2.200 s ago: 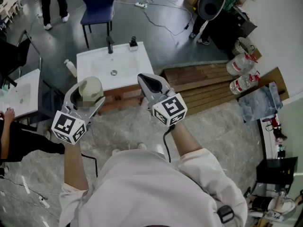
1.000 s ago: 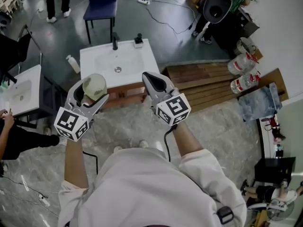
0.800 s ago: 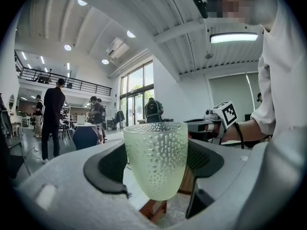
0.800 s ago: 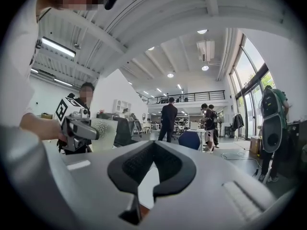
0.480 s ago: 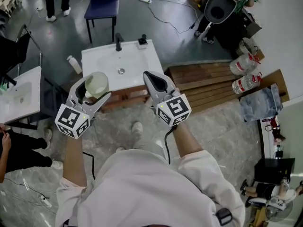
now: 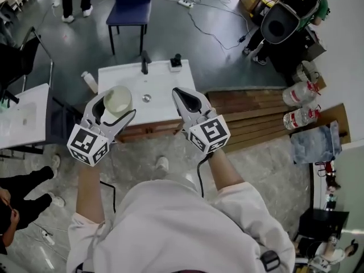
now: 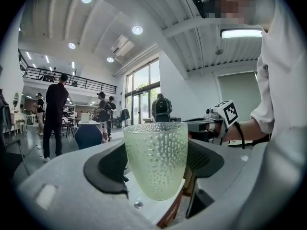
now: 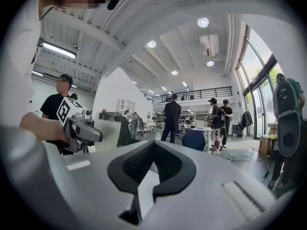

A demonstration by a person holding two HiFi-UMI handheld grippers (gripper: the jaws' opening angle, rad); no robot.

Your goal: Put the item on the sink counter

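A pale green dimpled glass cup stands upright between the jaws of my left gripper, which is shut on it. In the left gripper view the cup fills the gap between the black pads. It hangs over the left front part of the white sink counter. The counter carries a black tap and a drain. My right gripper is shut on nothing, beside the cup over the counter's right front. From the right gripper view, the cup shows at the left.
A small dark item sits at the counter's back right. A white bottle stands left of the sink, and a second sink beyond it. A blue chair is behind, a wooden pallet and water jugs to the right.
The person has walked up to the sink. Both grippers have come from short of it to above its front edge. The left grip on the cup is unchanged.
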